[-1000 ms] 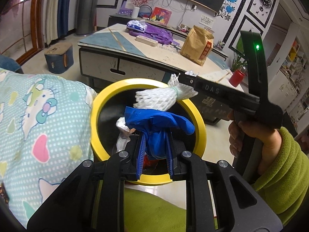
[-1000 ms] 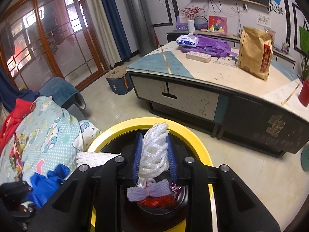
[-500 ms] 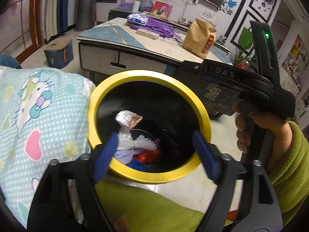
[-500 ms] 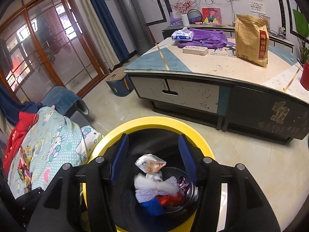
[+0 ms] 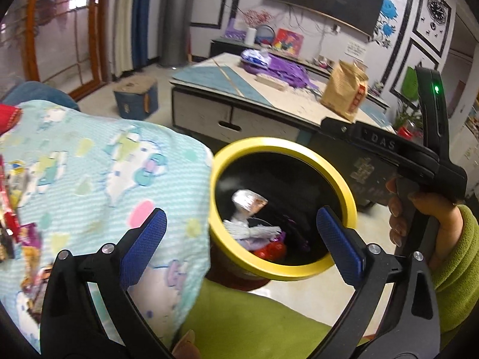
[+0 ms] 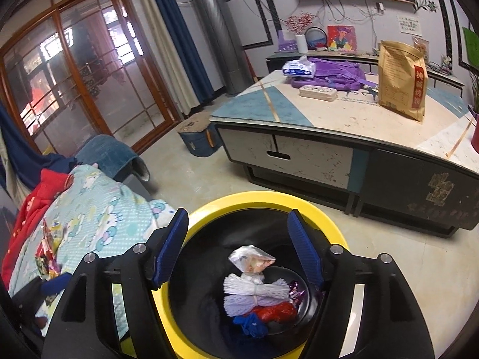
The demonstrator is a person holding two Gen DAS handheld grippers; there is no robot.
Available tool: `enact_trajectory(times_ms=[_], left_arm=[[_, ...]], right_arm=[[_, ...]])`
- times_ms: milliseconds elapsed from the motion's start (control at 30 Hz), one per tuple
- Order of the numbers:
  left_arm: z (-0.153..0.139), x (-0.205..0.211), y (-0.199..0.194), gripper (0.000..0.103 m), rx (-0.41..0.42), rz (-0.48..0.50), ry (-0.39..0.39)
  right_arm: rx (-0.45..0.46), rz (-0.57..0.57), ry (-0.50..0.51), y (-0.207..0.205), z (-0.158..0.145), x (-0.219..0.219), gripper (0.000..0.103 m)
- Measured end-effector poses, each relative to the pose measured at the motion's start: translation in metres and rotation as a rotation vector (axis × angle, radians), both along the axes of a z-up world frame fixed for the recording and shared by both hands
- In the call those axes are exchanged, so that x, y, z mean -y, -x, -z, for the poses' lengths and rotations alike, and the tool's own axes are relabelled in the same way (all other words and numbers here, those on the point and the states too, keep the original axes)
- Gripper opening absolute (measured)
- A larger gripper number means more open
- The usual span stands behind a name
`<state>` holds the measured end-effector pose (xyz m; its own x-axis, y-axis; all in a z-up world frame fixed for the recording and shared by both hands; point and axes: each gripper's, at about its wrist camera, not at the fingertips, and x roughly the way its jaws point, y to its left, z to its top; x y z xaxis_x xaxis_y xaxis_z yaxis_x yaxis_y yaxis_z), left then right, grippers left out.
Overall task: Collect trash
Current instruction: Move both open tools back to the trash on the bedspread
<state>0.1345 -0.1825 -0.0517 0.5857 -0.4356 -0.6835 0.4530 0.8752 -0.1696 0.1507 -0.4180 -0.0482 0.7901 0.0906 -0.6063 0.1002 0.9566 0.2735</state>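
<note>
Both tools have just been spreading and now gape with nothing between their pads: the left tool (image 5: 241, 248) and the right tool (image 6: 238, 246) above the round yellow-rimmed black trash bin (image 6: 260, 198). At the bin's bottom lies the trash (white foam netting (image 6: 254, 287), crumpled blue glove (image 6: 250, 324)).
</note>
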Motion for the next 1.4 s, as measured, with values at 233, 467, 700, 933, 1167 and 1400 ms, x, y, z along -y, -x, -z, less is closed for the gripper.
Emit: enact_trajectory(times_ms=[233,467,700,933,1167,1400], left_arm=[[-0.015,-0.023,0.008,0.092,0.050,-0.064,-0.003],[-0.025,-0.044,0.012,0.092,0.079,-0.128,0.009],[-0.034,-0.065,0.017,0.092,0.108,-0.180,0.032],[-0.039,-0.085,0.020,0.092,0.137,-0.237,0.040],[-0.042,-0.115,0.021,0.092,0.153,-0.310,0.045],[-0.046,-0.148,0.022,0.092,0.171,-0.392,0.060]], right_arm=[[0.036,-0.033,0.020,0.005,-0.013,-0.015,0.070],[0.063,-0.078,0.037,0.012,-0.022,-0.035,0.072],[0.088,-0.143,0.072,0.018,-0.028,-0.061,0.073],[0.135,-0.224,0.089,0.027,-0.037,-0.089,0.074],[0.158,-0.302,0.098,0.034,-0.043,-0.118,0.077],[0.158,-0.368,0.104,0.038,-0.048,-0.147,0.078]])
